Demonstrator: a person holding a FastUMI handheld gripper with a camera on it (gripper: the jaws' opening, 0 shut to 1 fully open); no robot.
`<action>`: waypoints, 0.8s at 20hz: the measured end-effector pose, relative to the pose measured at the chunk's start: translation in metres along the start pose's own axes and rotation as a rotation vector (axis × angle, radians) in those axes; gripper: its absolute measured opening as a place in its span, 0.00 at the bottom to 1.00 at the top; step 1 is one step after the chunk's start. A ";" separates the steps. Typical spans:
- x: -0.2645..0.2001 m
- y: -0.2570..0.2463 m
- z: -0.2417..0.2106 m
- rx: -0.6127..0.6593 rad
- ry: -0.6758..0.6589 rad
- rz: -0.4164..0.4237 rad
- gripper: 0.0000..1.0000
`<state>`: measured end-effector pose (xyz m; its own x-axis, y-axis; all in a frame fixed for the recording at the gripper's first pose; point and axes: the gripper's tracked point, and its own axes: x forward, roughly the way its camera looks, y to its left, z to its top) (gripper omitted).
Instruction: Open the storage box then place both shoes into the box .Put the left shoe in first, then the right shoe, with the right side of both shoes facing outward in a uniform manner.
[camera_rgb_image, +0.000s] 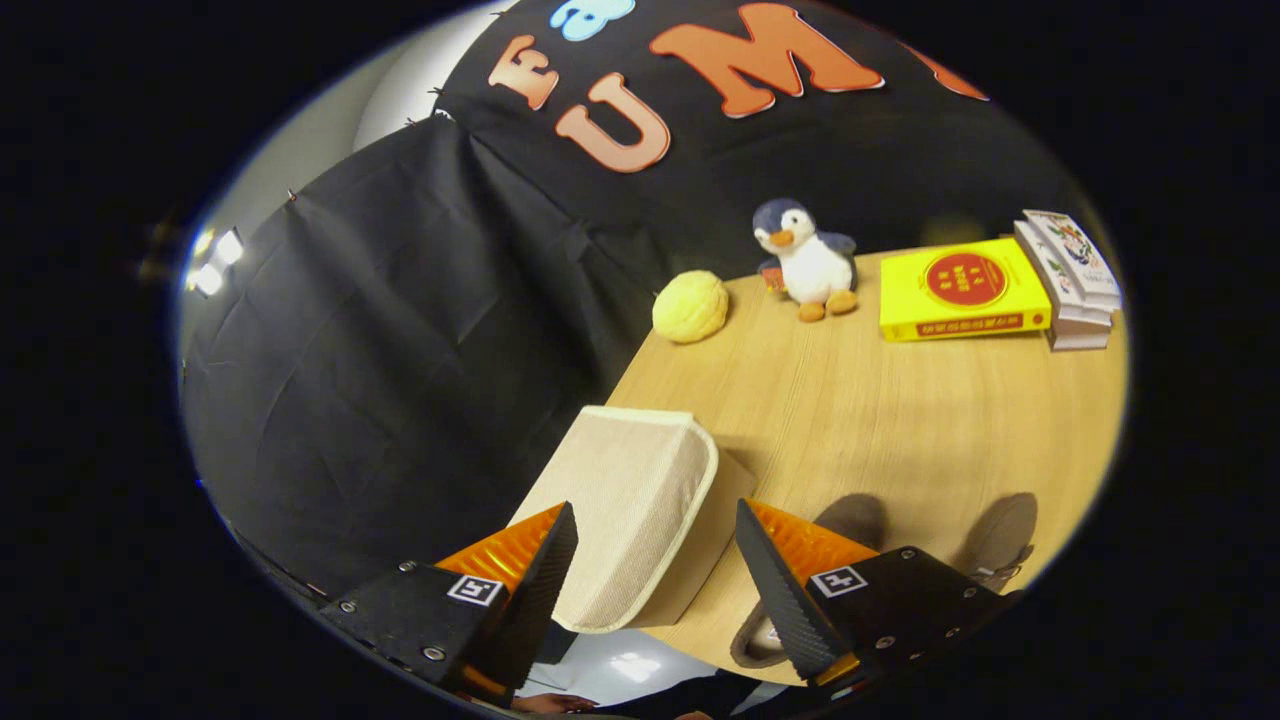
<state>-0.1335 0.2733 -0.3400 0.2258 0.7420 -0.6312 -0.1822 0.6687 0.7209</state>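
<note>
I see my hand-held gripper (655, 560) with its fingers spread apart, gripping nothing. Between them sits the beige box (625, 515) at the tabletop (900, 420) edge, its lid down. Two grey shoes (995, 540) lie just beyond the right finger. Farther ahead stand a yellow ball (690, 306), a penguin (810, 258), a yellow book (962, 289) and a book stack (1072, 280).

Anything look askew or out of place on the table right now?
Nothing spilled or damaged. The storage box lies between the open gripper's fingers, overhanging the table edge, lid apparently closed. Two shoes sit just right of it.
</note>
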 end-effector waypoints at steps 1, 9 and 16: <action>0.010 0.000 -0.011 0.015 0.036 0.008 0.96; 0.066 -0.001 -0.056 0.064 0.173 0.065 0.95; 0.088 0.011 -0.073 0.174 0.221 0.137 0.95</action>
<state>-0.1853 0.3491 -0.4088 -0.0063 0.8297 -0.5582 -0.0255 0.5579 0.8295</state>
